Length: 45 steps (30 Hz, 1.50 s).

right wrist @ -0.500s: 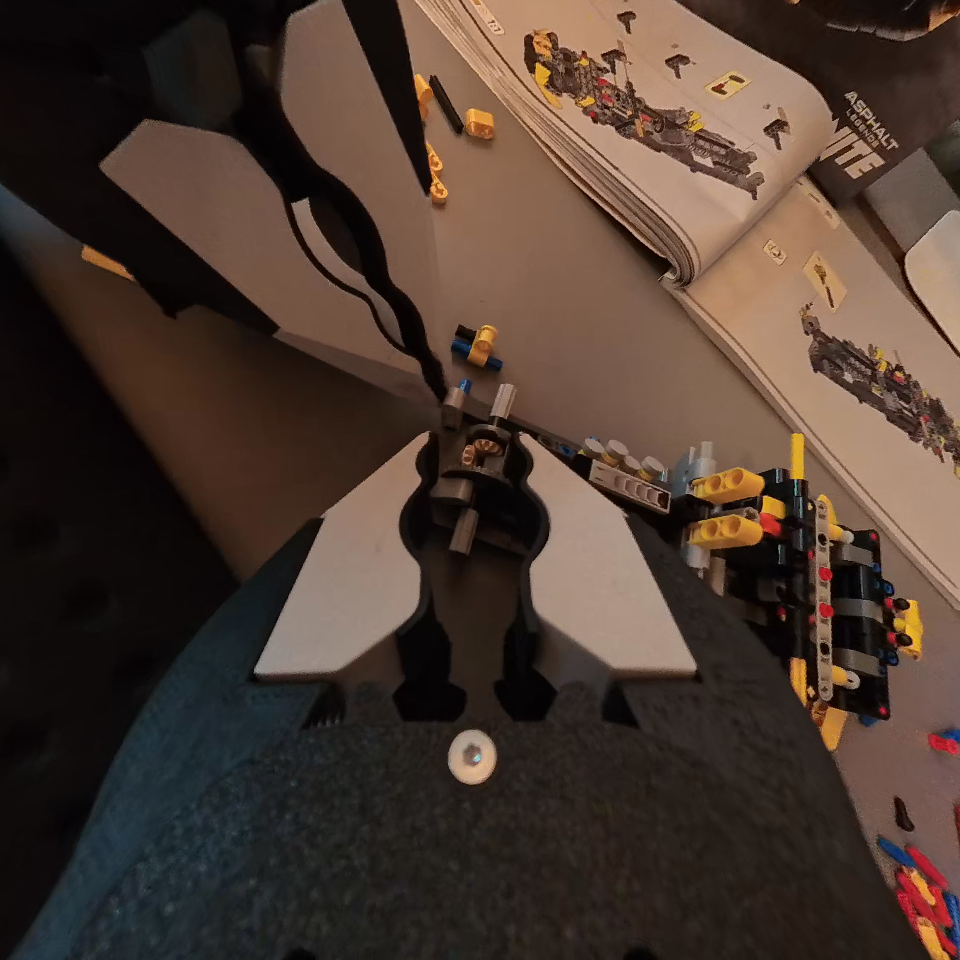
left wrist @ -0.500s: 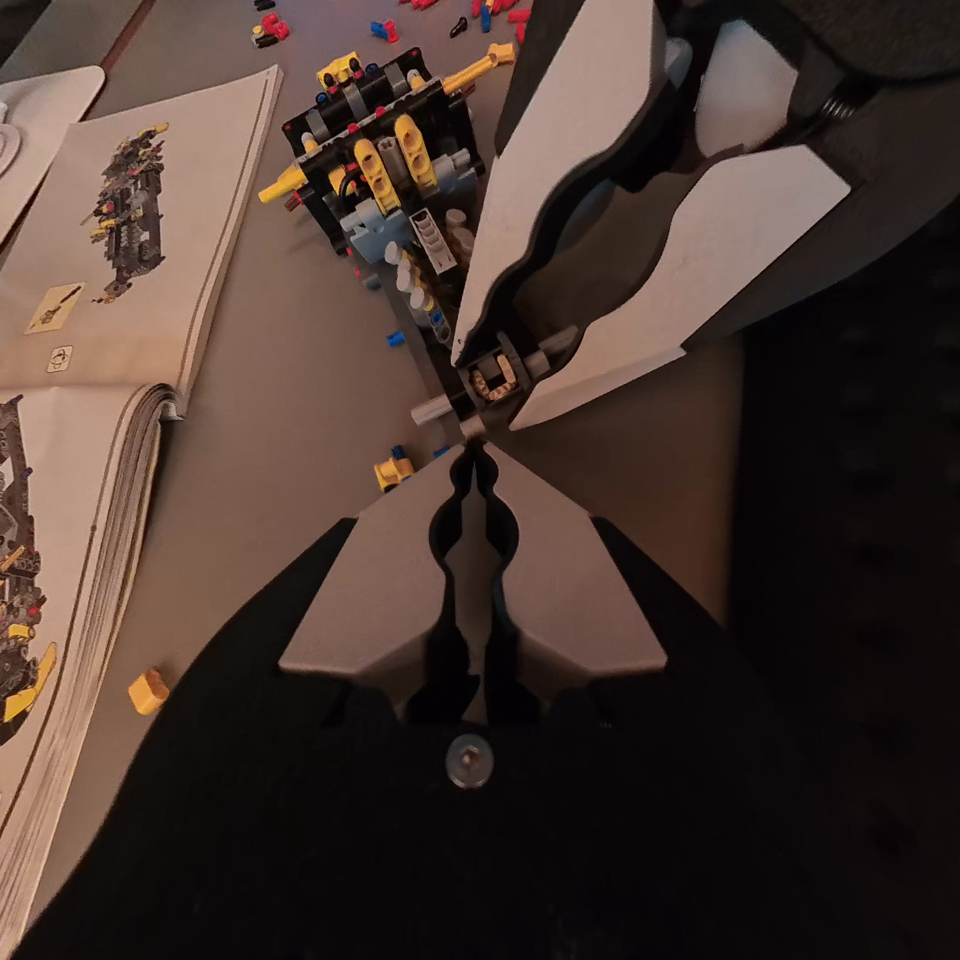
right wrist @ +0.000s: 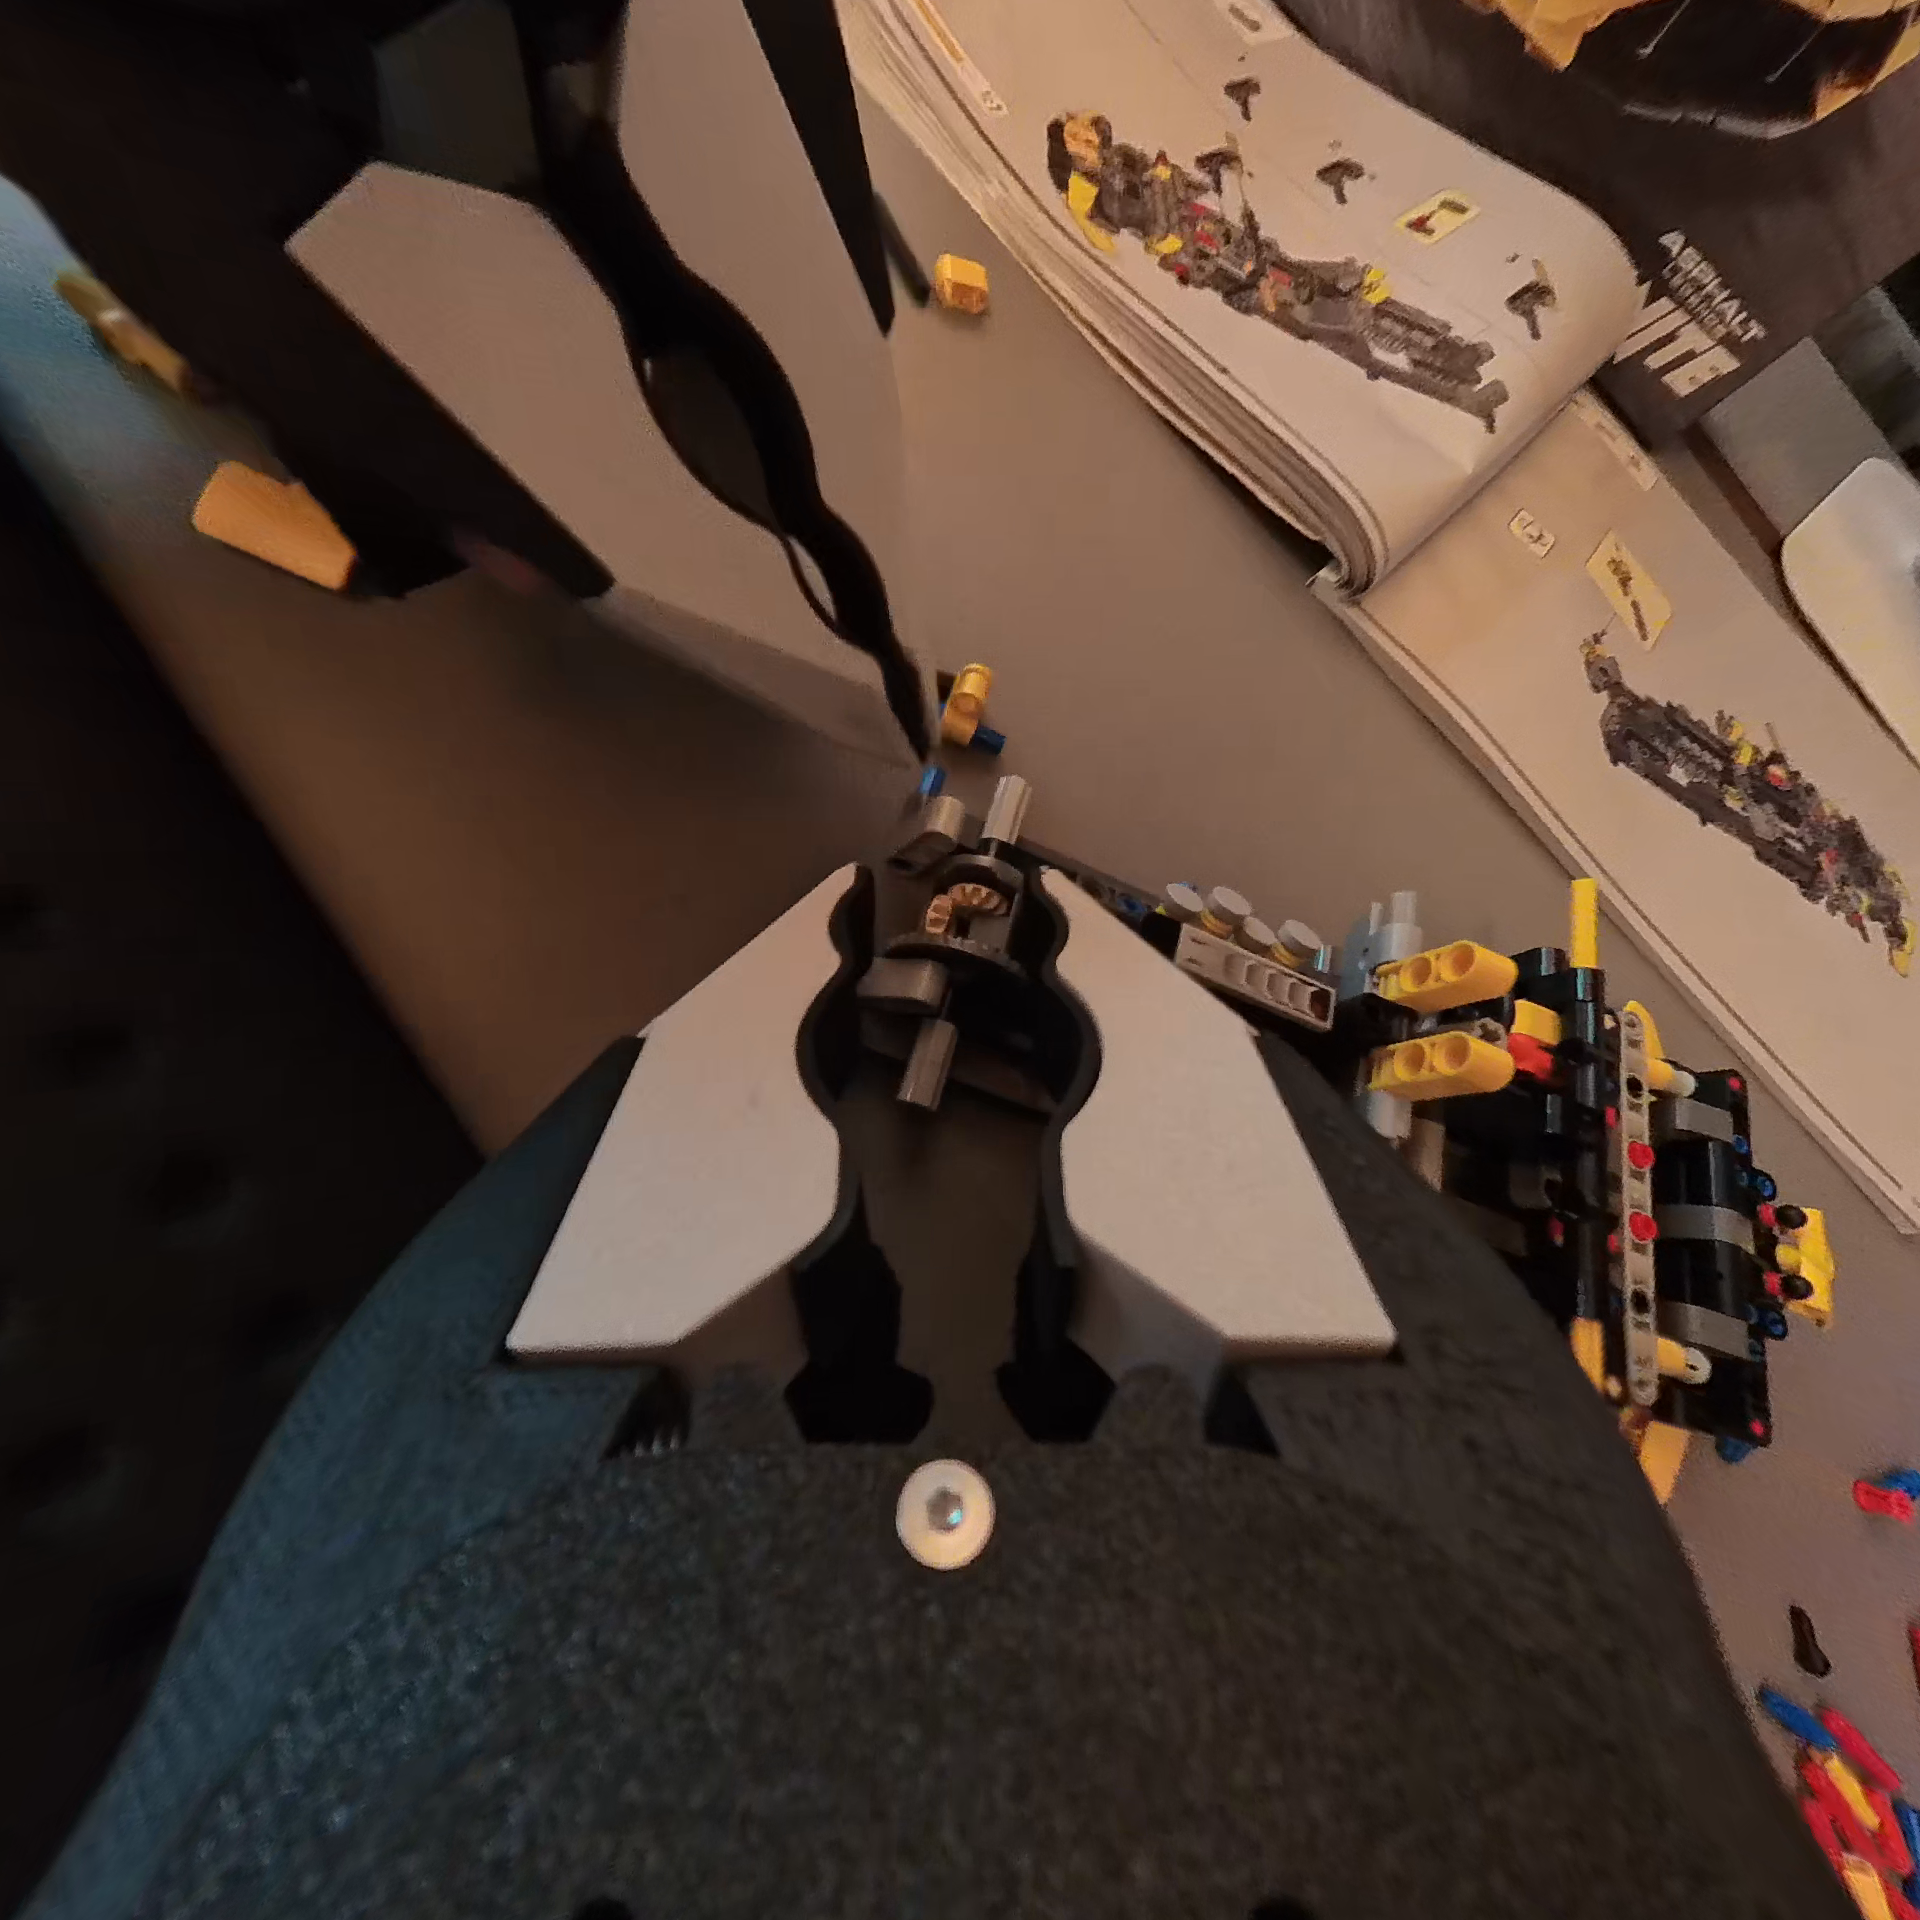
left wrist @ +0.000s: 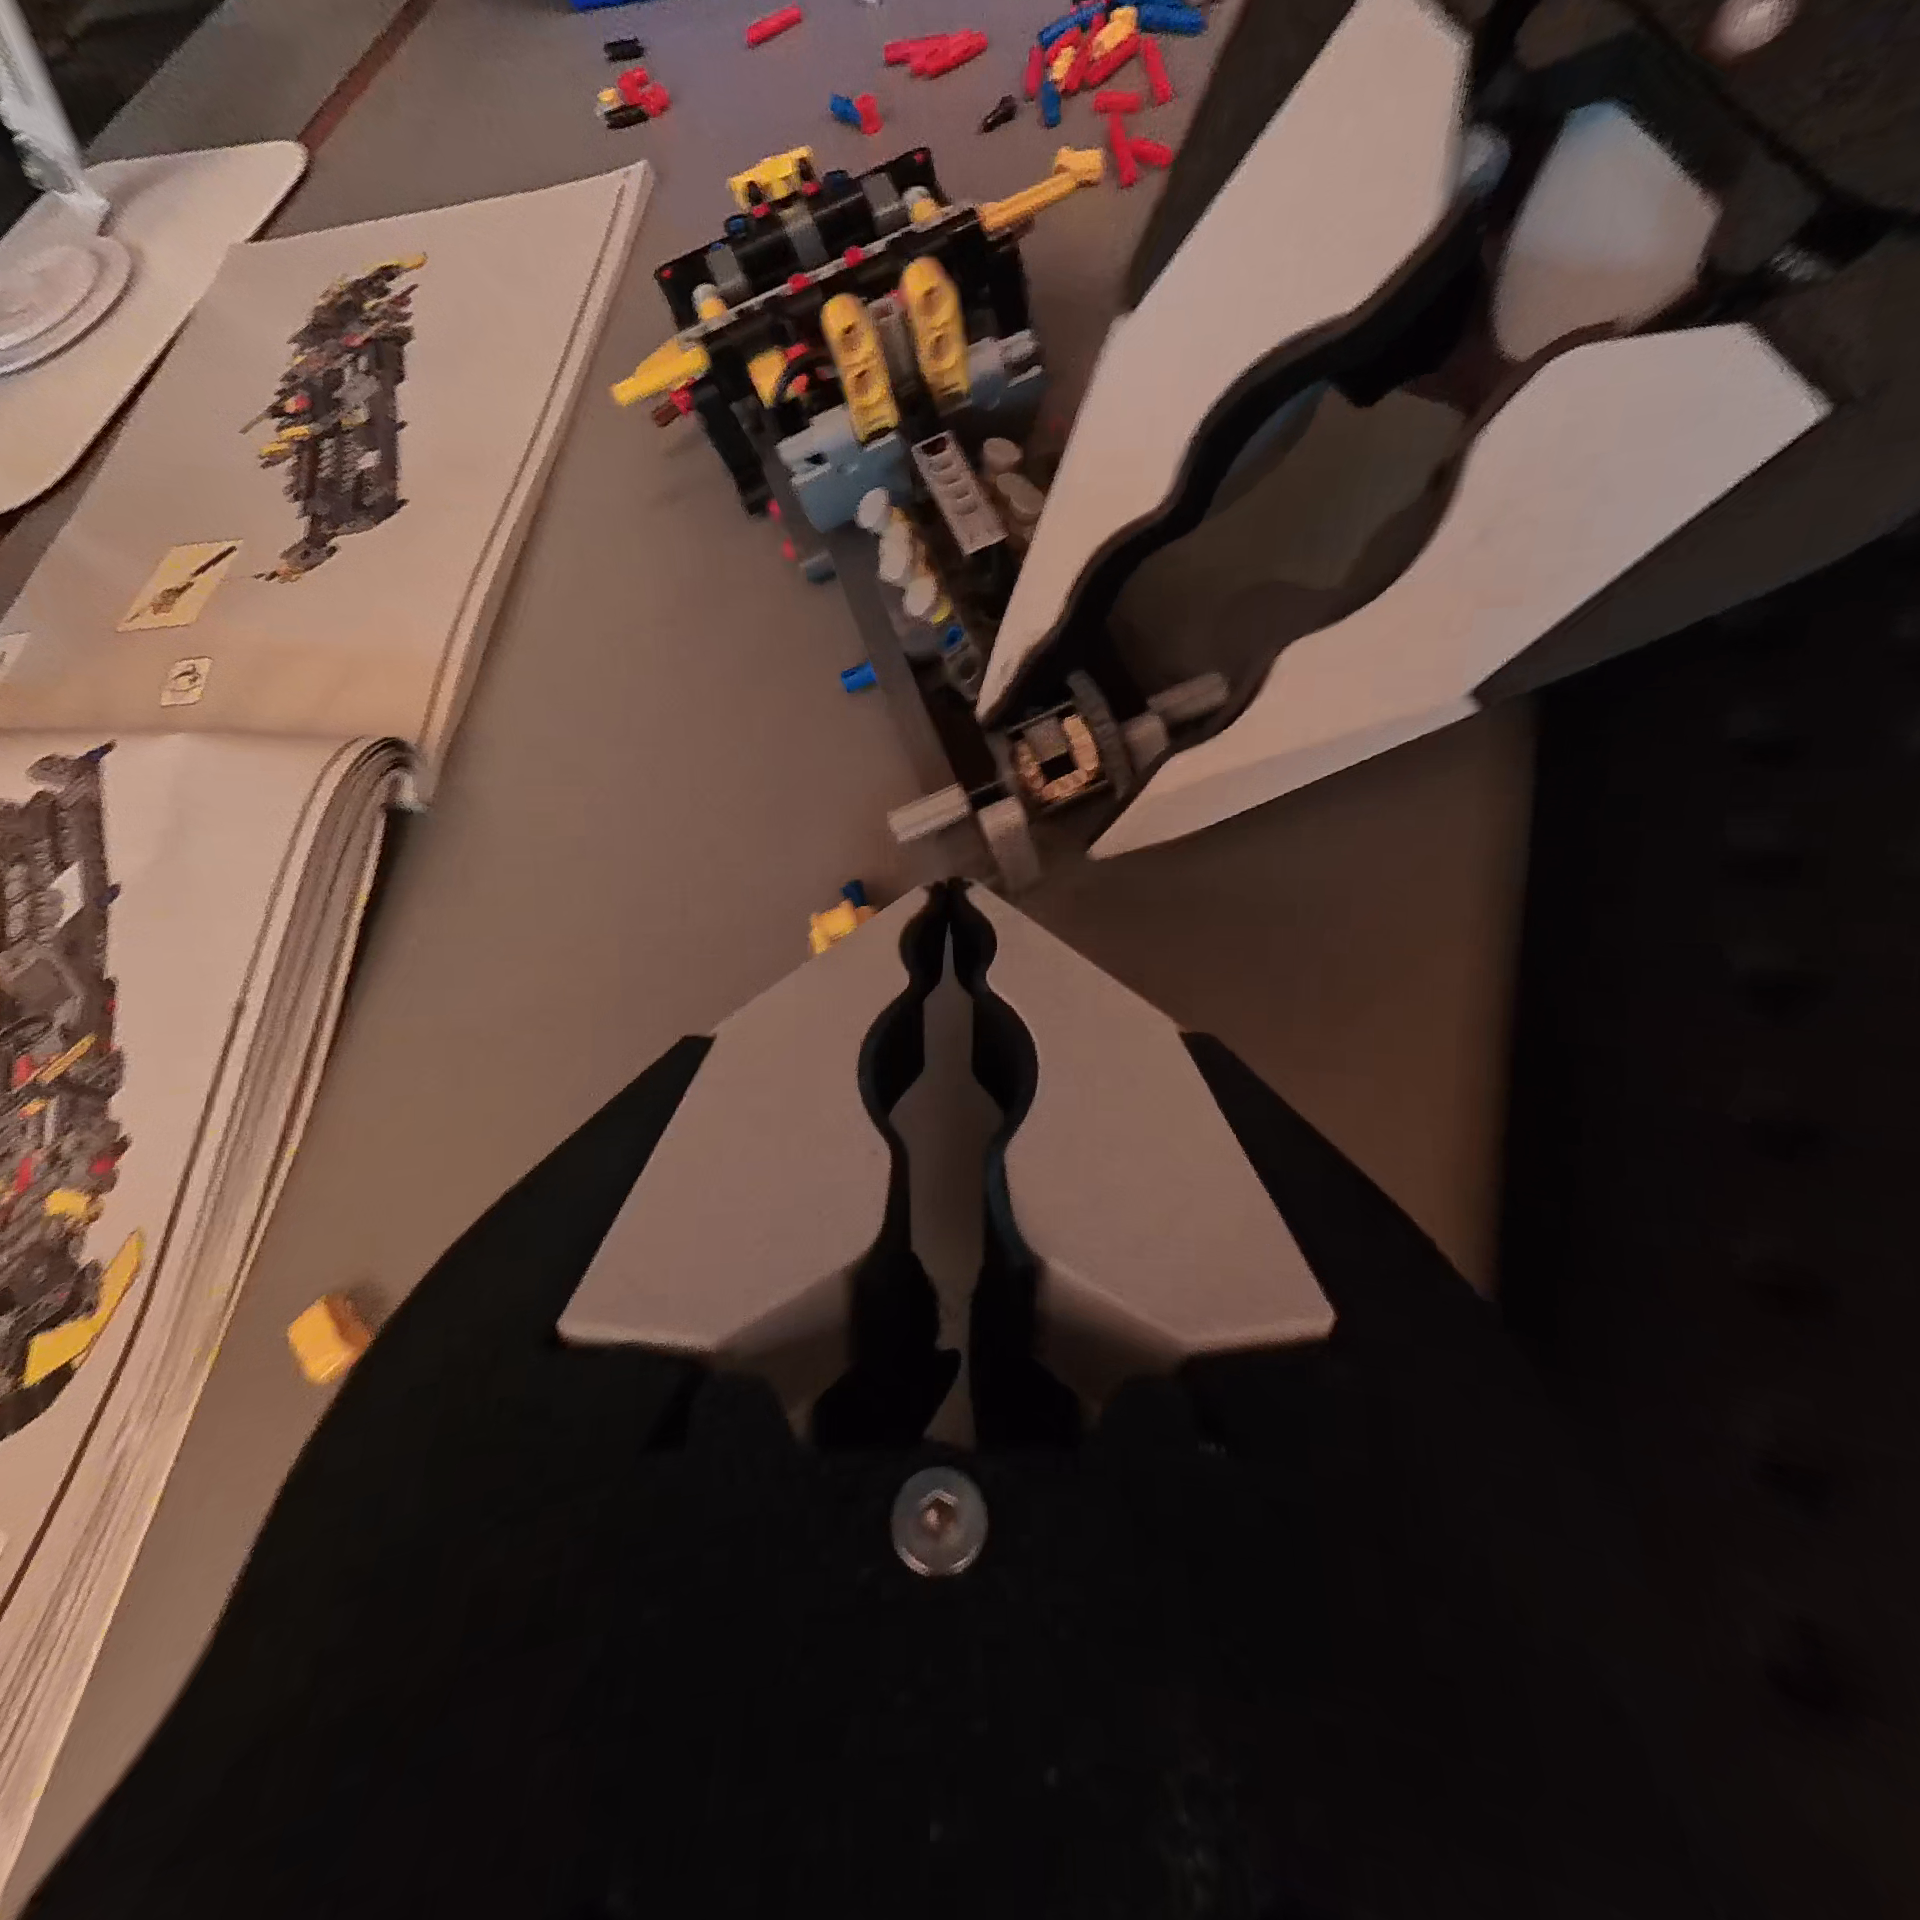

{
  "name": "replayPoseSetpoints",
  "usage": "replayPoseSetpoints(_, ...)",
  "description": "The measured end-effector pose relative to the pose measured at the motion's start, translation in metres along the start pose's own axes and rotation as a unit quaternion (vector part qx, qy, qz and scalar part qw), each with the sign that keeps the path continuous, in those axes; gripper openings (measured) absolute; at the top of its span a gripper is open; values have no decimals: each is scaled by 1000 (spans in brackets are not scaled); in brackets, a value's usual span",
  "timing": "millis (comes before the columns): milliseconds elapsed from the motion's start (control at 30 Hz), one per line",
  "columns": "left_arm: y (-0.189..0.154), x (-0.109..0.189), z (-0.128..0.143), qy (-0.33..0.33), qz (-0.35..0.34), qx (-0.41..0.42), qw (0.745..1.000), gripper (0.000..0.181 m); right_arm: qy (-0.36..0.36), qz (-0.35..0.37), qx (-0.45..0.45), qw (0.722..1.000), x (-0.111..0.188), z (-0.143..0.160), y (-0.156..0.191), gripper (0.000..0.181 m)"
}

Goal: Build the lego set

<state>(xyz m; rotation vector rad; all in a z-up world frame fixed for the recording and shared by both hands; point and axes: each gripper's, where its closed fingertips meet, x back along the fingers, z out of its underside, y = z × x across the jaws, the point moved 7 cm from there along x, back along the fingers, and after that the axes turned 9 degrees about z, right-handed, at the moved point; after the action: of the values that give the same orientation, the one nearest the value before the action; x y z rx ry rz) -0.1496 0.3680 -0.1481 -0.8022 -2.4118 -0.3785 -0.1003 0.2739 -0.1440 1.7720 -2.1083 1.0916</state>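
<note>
The grey gear assembly [right wrist: 961,940], a small differential with tan gears, remains at the near end of the long lego chassis [left wrist: 883,416] on the table [left wrist: 644,644], clamped as before between the fingers of the right gripper [right wrist: 951,883]. The left gripper [left wrist: 951,896] is still pressed together with nothing between its tips, which sit just beside the assembly, pointing at it from the opposite side. The views have barely shifted. The open instruction booklet [left wrist: 343,447] lies beyond the chassis, and loose red and blue pins [left wrist: 1091,62] lie past its far end.
</note>
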Motion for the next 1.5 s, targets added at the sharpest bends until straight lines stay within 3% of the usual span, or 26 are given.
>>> replayPoseSetpoints(33, 4, 2, 2, -1, -10, 9, 1000, 1, -12, 7, 0, 1000, 3, -1, -1, 29)
replayPoseSetpoints(133, 11, 4, 6, 4, -24, 40, 999, 4, -40, 14, -11, 999, 9, -3, -4, 29)
replayPoseSetpoints(367, 20, 4, 11, 21, -43, 77, 996, 20, -27, -25, -25, 999, 0, -4, -4, 27)
replayPoseSetpoints(567, 19, -2, 13, 46, -33, 67, 996, 17, -16, -59, -33, 998, -8, -4, 0, 23)
replayPoseSetpoints(667, 17, -2, 13, 51, -34, 54, 997, 6, -19, -57, -31, 998, -8, -4, 0, 18)
replayPoseSetpoints(900, 17, 4, 10, 48, -47, 29, 997, 4, -25, -55, -29, 998, -7, -4, 0, 17)
replayPoseSetpoints(1033, 19, 11, -2, 13, -12, 31, 999, 5, -25, -67, -40, 997, -9, -3, -1, 17)
replayPoseSetpoints(1233, 23, 0, -9, 56, 43, 1, 997, 8, -30, -74, -47, 996, -8, -3, -1, 17)
replayPoseSetpoints(1500, 31, -4, -7, 75, 110, 47, 990, 7, -50, -70, -58, 995, -4, -5, -5, 19)
